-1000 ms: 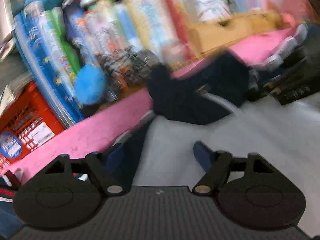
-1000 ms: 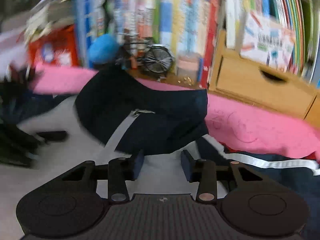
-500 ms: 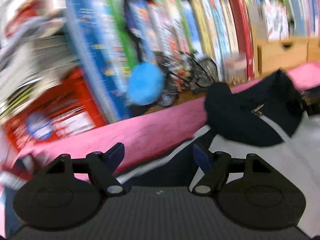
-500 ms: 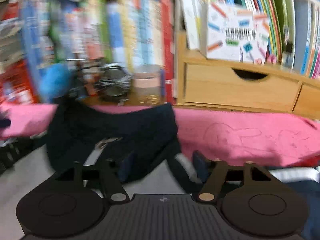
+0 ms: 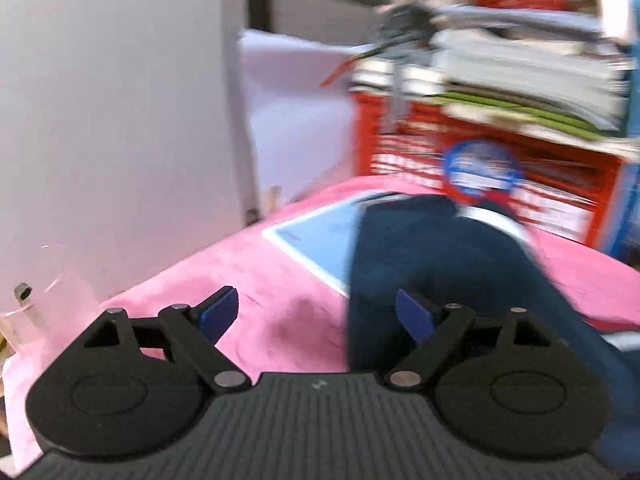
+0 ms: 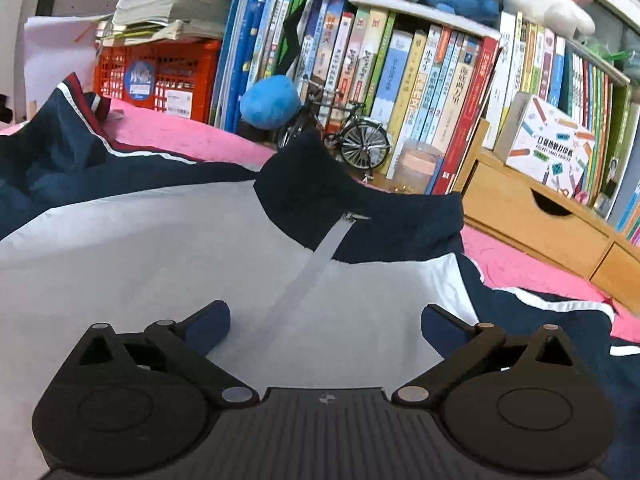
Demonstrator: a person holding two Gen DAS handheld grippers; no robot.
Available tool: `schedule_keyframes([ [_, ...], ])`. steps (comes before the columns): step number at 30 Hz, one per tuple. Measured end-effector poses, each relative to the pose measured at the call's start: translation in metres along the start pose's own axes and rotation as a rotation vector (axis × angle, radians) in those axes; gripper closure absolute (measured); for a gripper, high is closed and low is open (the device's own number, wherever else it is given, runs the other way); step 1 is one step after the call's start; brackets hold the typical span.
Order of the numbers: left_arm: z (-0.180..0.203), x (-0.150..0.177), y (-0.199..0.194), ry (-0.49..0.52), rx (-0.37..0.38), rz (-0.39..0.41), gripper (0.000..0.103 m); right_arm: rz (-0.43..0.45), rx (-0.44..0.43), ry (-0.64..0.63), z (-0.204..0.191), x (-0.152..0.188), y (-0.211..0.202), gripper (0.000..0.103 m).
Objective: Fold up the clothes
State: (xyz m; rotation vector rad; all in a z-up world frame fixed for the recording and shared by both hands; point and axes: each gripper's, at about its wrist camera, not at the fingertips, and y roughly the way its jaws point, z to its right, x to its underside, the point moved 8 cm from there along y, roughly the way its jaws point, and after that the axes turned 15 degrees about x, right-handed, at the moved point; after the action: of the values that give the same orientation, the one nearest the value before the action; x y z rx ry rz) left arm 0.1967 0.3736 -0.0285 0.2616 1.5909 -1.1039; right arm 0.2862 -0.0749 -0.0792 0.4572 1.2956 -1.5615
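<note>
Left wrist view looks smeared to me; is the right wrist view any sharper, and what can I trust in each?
Left wrist: motion blur smears the red crate and navy sleeve; only the left gripper reads sharp. Right wrist: crisp, jacket zipper and book spines clear, fisheye bending the edges.

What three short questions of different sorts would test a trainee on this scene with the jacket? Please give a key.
1. True or false: the right tool is shut on the jacket.
2. Choose one. What stands just behind the jacket's dark collar? A) a model bicycle B) a lamp C) a clock
3. Fill in the missing word: the jacket lies on a ____ cloth.

Key:
1. False. Its jaws stand wide apart with nothing pinched between them; they have just been opening.
2. A, the model bicycle, in front of the books.
3. Pink.
</note>
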Motion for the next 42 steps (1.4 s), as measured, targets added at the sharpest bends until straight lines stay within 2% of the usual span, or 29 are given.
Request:
schedule_keyframes([
  [1,-0.003,-0.003,0.010,-0.004,-0.044,0.006,0.016,-0.004,-0.005,0.006,0.001,0.000,0.001,0.000],
  [4,-0.008,-0.013,0.039,-0.018,-0.093,0.003,0.016,-0.022,-0.028,0.031,0.005,0.002,0.004,0.000],
  [6,-0.008,-0.020,0.062,-0.028,-0.060,-0.039,0.016,-0.029,-0.035,0.041,0.007,0.005,0.003,0.000],
  [8,-0.009,-0.021,0.088,-0.062,0.010,-0.120,0.016,-0.027,-0.032,0.038,0.007,0.005,0.002,0.000],
  [10,-0.009,-0.021,0.111,-0.105,0.079,-0.194,0.012,-0.024,-0.027,0.034,0.007,0.006,0.000,0.000],
  [11,-0.010,-0.022,0.113,-0.113,0.082,-0.199,0.013,-0.024,-0.027,0.035,0.007,0.006,0.000,0.000],
  [12,-0.012,-0.025,0.113,-0.108,0.068,-0.194,0.021,-0.027,-0.029,0.038,0.007,0.006,0.001,0.000],
  [13,-0.014,-0.028,0.109,-0.081,0.024,-0.173,0.055,-0.030,-0.033,0.043,0.007,0.006,0.002,0.000],
  [15,-0.022,-0.035,0.097,-0.041,-0.058,-0.124,0.101,-0.037,-0.041,0.053,0.008,0.006,0.004,0.000],
  [16,-0.027,-0.039,0.089,-0.047,-0.070,-0.089,0.102,-0.040,-0.044,0.057,0.009,0.006,0.004,0.000],
  [17,-0.034,-0.046,0.079,-0.094,-0.042,-0.036,0.103,-0.044,-0.048,0.062,0.009,0.006,0.005,0.000],
  [18,-0.041,-0.055,0.065,-0.128,-0.036,0.036,0.103,-0.045,-0.048,0.064,0.009,0.006,0.005,0.000],
  [20,-0.048,-0.078,0.027,-0.114,-0.057,0.247,0.103,-0.043,-0.046,0.062,0.009,0.006,0.005,0.000],
  [21,-0.047,-0.086,0.011,-0.077,-0.055,0.319,0.103,-0.041,-0.043,0.059,0.008,0.006,0.005,0.000],
  [22,-0.042,-0.092,0.004,-0.026,-0.029,0.333,0.103,-0.040,-0.040,0.057,0.008,0.006,0.004,0.000],
  [23,-0.037,-0.095,0.009,0.013,0.016,0.284,0.101,-0.038,-0.038,0.054,0.008,0.006,0.004,0.000],
  [24,-0.033,-0.093,0.020,0.029,0.061,0.207,0.095,-0.036,-0.035,0.052,0.008,0.005,0.004,0.000],
  [25,-0.031,-0.087,0.034,0.024,0.096,0.128,0.081,-0.035,-0.034,0.050,0.008,0.005,0.004,0.000],
  [26,-0.032,-0.080,0.046,0.000,0.115,0.066,0.072,-0.034,-0.033,0.049,0.008,0.005,0.004,0.000],
  [28,-0.032,-0.063,0.070,-0.047,0.170,-0.025,0.037,-0.033,-0.031,0.048,0.007,0.005,0.003,0.000],
  [30,-0.029,-0.047,0.090,-0.081,0.230,-0.093,0.027,-0.034,-0.028,0.049,0.007,0.005,0.004,0.000],
  [33,-0.015,-0.032,0.108,-0.049,0.293,-0.130,0.026,-0.037,-0.028,0.053,0.007,0.005,0.004,0.000],
  [34,-0.010,-0.031,0.110,-0.025,0.320,-0.119,0.023,-0.039,-0.029,0.056,0.008,0.005,0.004,0.000],
  [36,0.001,-0.028,0.113,0.014,0.353,-0.124,0.023,-0.042,-0.031,0.059,0.008,0.005,0.004,0.000],
  [38,0.008,-0.028,0.112,0.059,0.350,-0.131,0.046,-0.044,-0.030,0.061,0.008,0.005,0.004,0.000],
  [39,0.012,-0.028,0.111,0.082,0.343,-0.131,0.076,-0.044,-0.030,0.061,0.008,0.005,0.004,0.000],
  [40,0.015,-0.028,0.109,0.093,0.335,-0.133,0.100,-0.044,-0.030,0.061,0.008,0.005,0.004,0.000],
  [42,0.016,-0.031,0.103,0.087,0.304,-0.104,0.101,-0.045,-0.030,0.062,0.008,0.005,0.004,0.000],
])
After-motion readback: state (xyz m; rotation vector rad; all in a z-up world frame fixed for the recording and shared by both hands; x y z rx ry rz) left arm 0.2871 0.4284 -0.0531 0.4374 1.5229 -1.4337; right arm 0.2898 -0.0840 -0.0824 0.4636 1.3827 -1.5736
